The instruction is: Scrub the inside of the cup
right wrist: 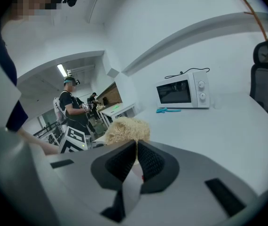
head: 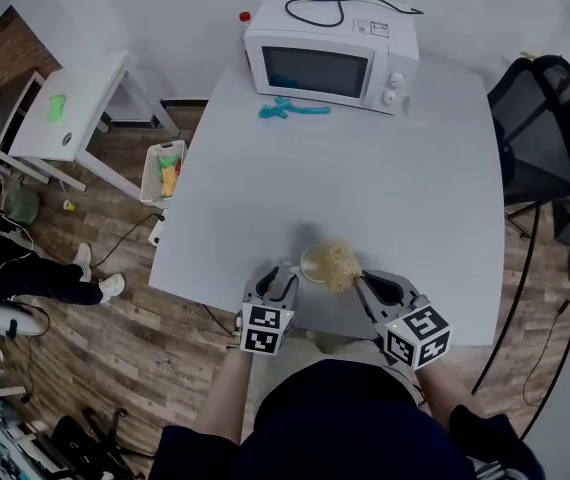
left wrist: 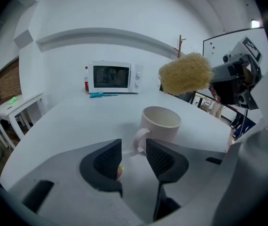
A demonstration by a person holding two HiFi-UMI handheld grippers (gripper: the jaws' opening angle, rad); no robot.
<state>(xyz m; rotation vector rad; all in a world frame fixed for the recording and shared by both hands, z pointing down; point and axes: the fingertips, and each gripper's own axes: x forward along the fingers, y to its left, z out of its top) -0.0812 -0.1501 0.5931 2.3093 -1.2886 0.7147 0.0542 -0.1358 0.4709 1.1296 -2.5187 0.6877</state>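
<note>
A cream cup (head: 315,260) stands upright near the front edge of the white table (head: 365,178). In the left gripper view the cup (left wrist: 161,123) is just ahead, its handle (left wrist: 141,139) turned toward me. My left gripper (left wrist: 134,148) is open, and the handle lies just beyond its tips, untouched. In the head view the left gripper (head: 277,277) sits beside the cup's left side. My right gripper (head: 361,281) is shut on a tan fibrous scrubber (head: 340,264), held over the cup's right rim. The scrubber (right wrist: 124,130) sticks out past the closed right gripper (right wrist: 136,148).
A white microwave (head: 330,63) stands at the table's far edge with a teal tool (head: 293,109) in front of it. A black chair (head: 545,128) is at the right. A basket (head: 165,171) and a small white table (head: 65,118) stand to the left. A person (right wrist: 73,107) stands in the background.
</note>
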